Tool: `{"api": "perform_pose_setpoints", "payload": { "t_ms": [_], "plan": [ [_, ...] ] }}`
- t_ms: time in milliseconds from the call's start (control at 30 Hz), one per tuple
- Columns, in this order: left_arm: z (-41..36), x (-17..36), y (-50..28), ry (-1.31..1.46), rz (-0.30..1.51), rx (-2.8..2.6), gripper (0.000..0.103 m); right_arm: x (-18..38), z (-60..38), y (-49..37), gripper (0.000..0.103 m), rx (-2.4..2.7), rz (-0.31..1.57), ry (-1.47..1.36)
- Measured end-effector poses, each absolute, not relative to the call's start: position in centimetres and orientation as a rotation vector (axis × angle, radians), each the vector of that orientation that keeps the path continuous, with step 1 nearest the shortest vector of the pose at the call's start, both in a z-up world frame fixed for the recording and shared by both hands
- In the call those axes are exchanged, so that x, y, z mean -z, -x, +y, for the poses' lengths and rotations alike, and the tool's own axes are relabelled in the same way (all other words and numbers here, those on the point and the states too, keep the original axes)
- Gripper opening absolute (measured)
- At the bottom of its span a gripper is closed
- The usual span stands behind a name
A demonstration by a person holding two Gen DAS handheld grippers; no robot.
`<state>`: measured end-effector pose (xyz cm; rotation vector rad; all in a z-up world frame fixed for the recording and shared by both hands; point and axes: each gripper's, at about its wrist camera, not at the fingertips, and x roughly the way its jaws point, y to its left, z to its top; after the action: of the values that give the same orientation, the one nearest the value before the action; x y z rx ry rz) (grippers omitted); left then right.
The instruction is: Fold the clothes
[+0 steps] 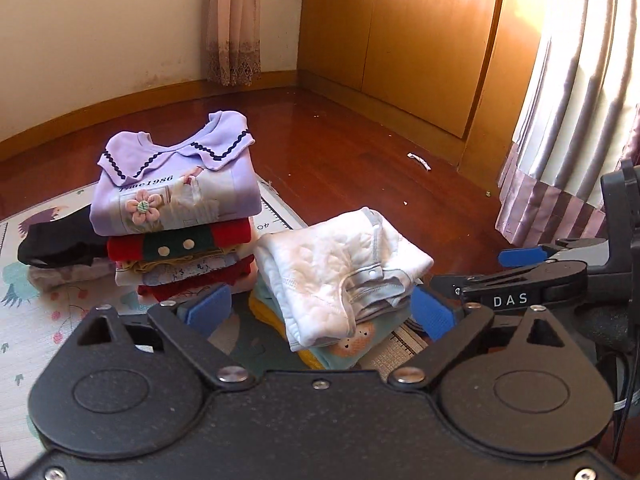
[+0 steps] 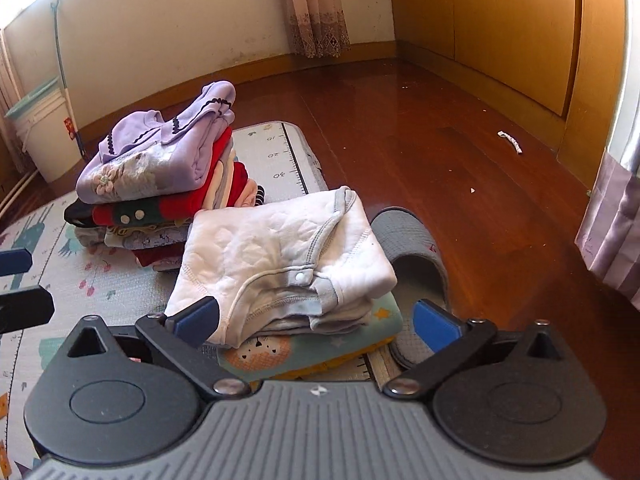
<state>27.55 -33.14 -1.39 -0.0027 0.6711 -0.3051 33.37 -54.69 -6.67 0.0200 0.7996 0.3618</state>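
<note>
Both claws, the left gripper [image 1: 322, 312] and right gripper [image 2: 316, 318], gape empty above the folded white quilted garment [image 2: 280, 264] topping the small pile at frame centre, the fold apparently finished and a fresh unfolded piece, unseen here, needed next.

Left wrist view: mounted behind the left gripper [image 1: 320, 312], looking forward and down, close above the white folded garment [image 1: 340, 276] near the play mat's [image 1: 48, 320] far edge, toward the wardrobe [image 1: 400, 40]. Right wrist view: same tilt, from behind the right gripper [image 2: 316, 320], slightly closer, with the slipper [image 2: 412, 248] beside the mat's edge. Shared by both: white garment, the taller pile [image 1: 176, 224], mat, floor [image 1: 360, 160], corner curtain [image 1: 232, 20]. Right gripper seen at the left view's right edge.
</note>
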Motion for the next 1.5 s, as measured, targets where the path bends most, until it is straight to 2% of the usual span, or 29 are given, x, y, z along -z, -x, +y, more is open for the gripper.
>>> {"api": "perform_pose_setpoints", "payload": {
  "t_ms": [67,533,1500],
  "plan": [
    [-33.6,0.8,-27.4,0.029,0.690,0.291,0.103,5.6,-54.0,-32.4,0.103,-0.337,0.804,0.043],
    [-34.6,0.5,-24.8,-0.044,0.760,0.133,0.103,1.4,-56.1,-27.5,0.103,-0.226,0.846,0.182],
    [-33.7,0.7,-21.9,0.012,0.778,0.116,0.103,-0.2,-53.2,-24.8,0.103,-0.225,0.851,0.264]
  ]
}}
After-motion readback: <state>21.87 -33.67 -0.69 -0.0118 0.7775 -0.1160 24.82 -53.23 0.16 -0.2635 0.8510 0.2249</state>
